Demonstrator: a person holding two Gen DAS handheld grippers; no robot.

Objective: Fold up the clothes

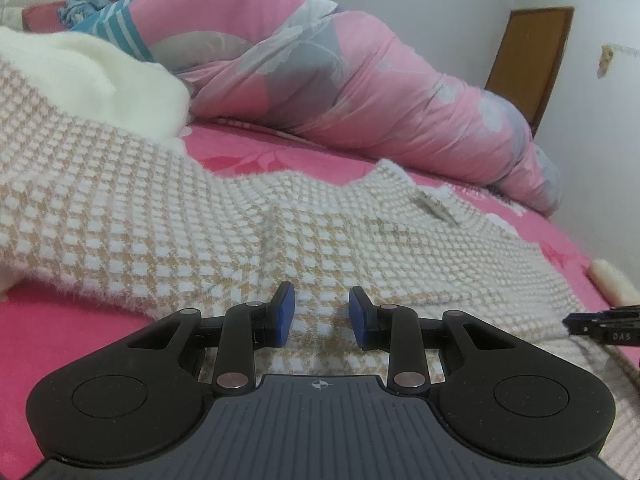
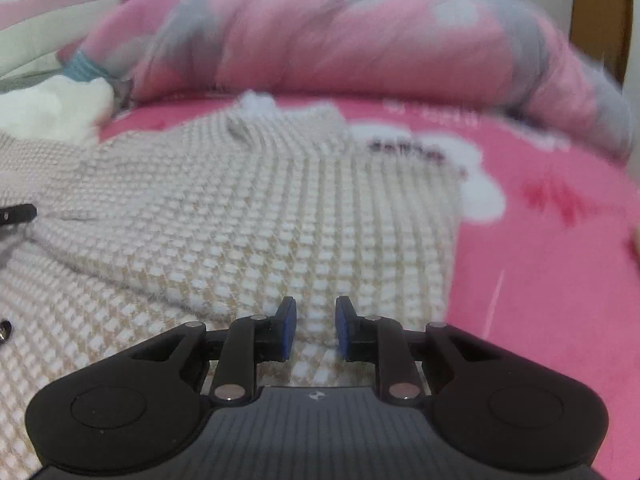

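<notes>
Between the blue pads of the left claw (image 1: pixel 322 314) shows a strip of the checked knit sweater (image 1: pixel 192 216), beige and white, lying under the fingers; the jaws stand apart with a clear gap and nothing pinched in it, so this claw is released. Just right of the left claw, the black tip of the right claw (image 1: pixel 600 326) pokes in at the picture's edge, over the sweater's right part. In its own blurred view the right claw (image 2: pixel 316 326) also has its pads parted, gripping nothing, with the sweater (image 2: pixel 248 208) spread beneath and ahead of it, a fold running across the knit and the neckline at the far end.

Around the sweater lies the bed (image 1: pixel 72 328), covered in a bright pink sheet with a darker floral print. Beyond the sweater, a fluffy cream garment (image 1: pixel 92 68) sits to its far left, touching its edge. Behind that a rolled pink quilt (image 1: pixel 360 80) with grey flowers stretches along the back of the bed. Past the quilt stand pale walls and a brown wooden door (image 1: pixel 528 60) to the right.
</notes>
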